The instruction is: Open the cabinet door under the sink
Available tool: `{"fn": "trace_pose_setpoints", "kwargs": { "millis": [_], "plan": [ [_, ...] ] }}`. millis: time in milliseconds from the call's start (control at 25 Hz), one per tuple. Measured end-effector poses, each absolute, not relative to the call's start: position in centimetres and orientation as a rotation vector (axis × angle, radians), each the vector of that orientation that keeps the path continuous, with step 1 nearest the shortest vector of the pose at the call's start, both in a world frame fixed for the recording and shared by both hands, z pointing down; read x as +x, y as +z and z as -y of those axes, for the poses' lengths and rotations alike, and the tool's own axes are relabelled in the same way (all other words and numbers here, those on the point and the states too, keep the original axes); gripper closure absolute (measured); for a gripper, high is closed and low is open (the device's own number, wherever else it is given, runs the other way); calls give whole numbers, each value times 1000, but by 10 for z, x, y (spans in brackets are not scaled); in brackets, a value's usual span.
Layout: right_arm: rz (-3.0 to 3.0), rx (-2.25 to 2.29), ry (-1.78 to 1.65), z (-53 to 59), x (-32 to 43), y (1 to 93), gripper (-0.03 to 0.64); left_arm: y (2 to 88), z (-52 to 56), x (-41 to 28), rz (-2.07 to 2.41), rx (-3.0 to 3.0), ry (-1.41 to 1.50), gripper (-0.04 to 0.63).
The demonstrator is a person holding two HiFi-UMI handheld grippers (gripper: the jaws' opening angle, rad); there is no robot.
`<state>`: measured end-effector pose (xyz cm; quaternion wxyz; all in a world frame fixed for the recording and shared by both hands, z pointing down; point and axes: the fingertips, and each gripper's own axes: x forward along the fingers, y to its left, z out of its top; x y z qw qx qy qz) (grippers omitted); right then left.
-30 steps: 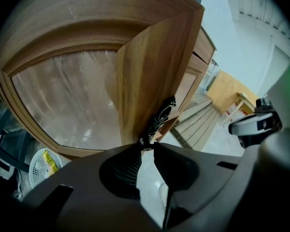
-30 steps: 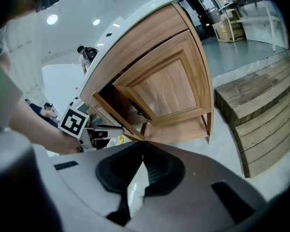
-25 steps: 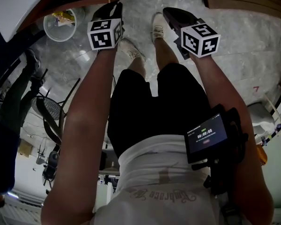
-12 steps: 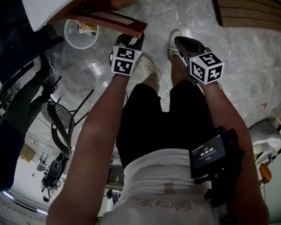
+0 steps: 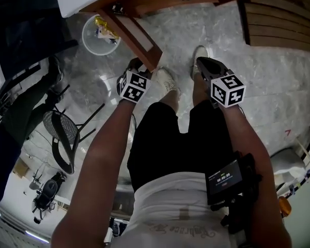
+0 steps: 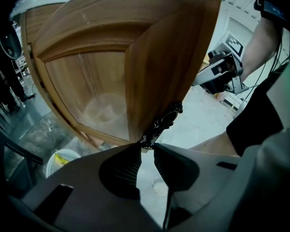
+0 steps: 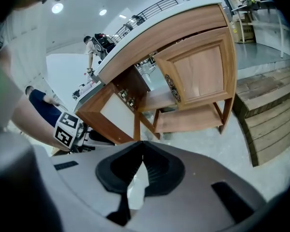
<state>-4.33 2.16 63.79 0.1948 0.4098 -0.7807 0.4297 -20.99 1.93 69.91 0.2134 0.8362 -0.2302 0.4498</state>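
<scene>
1. The left gripper [image 6: 146, 148] is clamped on the door handle [image 6: 163, 122] — its ribbed pads pinch the lower end of that dark, ornate metal strip right at the jaw tips.
2. The cabinet door [image 6: 111, 71] rises straight ahead of and above those jaws. It is a wooden panel with a raised frame, swung well out from the cabinet, with the handle on its free edge.
3. Below and to the left of the left gripper, a white basket [image 6: 58, 159] sits on the grey marbled floor [image 5: 279, 71] with something yellow inside.
4. The right gripper [image 7: 141, 156] has its jaws together with nothing between them. It hangs in the air, touching no furniture, and in the head view the person's legs lie between it and the left gripper.
5. Ahead of the right gripper, under a white countertop [image 7: 154, 25], a second door [image 7: 198, 76] lies flat in its frame — beside it the opening shows a low shelf [image 7: 193, 122].
6. Far to the right of the right gripper are wooden steps [image 7: 270, 120].
7. Behind the right gripper, a small screen [image 5: 225, 177] is strapped to the forearm.
</scene>
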Motion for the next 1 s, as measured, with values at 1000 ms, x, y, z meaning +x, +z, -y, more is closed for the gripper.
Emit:
{"fn": "trace_pose_setpoints", "kwargs": {
  "millis": [1000],
  "plan": [
    [2190,1116,1064,-14,-67,615,603,700,-34,-324,1071,2153,1123,538]
  ]
}}
